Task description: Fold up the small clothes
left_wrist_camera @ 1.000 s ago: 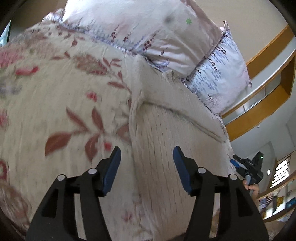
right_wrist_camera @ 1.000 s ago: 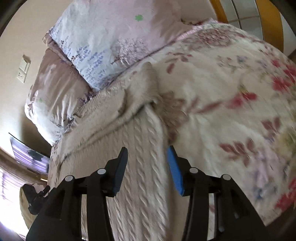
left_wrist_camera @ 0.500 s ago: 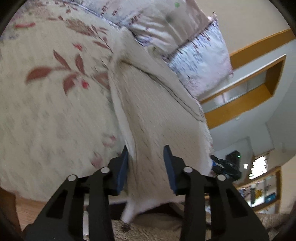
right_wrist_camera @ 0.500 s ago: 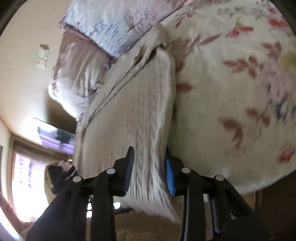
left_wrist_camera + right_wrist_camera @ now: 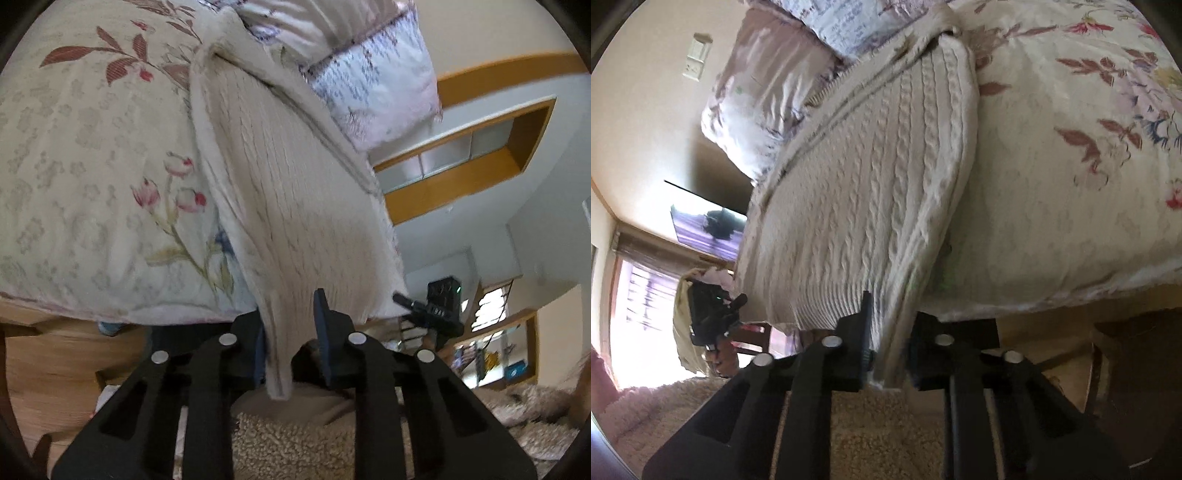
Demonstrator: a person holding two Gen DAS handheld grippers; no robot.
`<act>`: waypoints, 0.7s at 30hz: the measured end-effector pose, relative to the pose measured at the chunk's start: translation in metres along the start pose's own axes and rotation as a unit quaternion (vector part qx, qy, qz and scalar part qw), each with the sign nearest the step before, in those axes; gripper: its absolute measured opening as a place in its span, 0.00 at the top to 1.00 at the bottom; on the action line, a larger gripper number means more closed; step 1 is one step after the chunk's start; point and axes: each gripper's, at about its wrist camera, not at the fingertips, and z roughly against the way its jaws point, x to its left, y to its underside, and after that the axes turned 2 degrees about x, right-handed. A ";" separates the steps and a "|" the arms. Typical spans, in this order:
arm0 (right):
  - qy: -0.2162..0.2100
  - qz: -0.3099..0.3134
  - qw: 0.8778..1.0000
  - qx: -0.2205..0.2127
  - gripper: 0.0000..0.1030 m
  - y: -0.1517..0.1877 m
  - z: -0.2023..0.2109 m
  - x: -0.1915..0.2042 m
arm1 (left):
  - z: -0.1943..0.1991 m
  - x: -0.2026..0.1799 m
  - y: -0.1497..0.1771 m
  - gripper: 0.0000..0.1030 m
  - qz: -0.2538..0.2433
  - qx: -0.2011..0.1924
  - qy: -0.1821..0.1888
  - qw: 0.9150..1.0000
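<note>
Cream cable-knit sweater (image 5: 864,177): lies lengthwise on the bed, its far end near the pillows, its near hem drawn off the bed's edge and held at two corners.
Left gripper (image 5: 290,332): jaws narrow, having just been closing; a bunched corner of the sweater hem (image 5: 277,354) hangs between the blue pads (image 5: 320,317). The left pad is largely covered by the cloth, and the right pad appears to stand slightly off the fabric, so firm contact on that side is hard to confirm.
Right gripper (image 5: 890,332): jaws nearly together, having just been closing; the other hem corner is pinched between them, the cloth filling the gap.
Right gripper seen from the left wrist view (image 5: 439,310): small and dark past the sweater's far hem corner; its jaws cannot be made out there.
Left gripper seen from the right wrist view (image 5: 713,314): dark shape against a bright window, detail lost to glare.
Bed (image 5: 92,166): floral quilt carries the sweater; its edge falls away just ahead of both grippers.
Pillows (image 5: 768,85): two, at the head of the bed, partly cut off by the frame.
Rug (image 5: 871,435): beige pile under the grippers, mostly hidden by their black arms.
Blur: sweater ribbing near the jaws is smeared in both views.
</note>
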 end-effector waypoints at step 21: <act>0.057 0.159 0.932 -0.322 0.92 -0.029 0.062 0.070 | 0.046 -0.051 -0.091 0.94 -0.079 -0.161 -0.085 0.980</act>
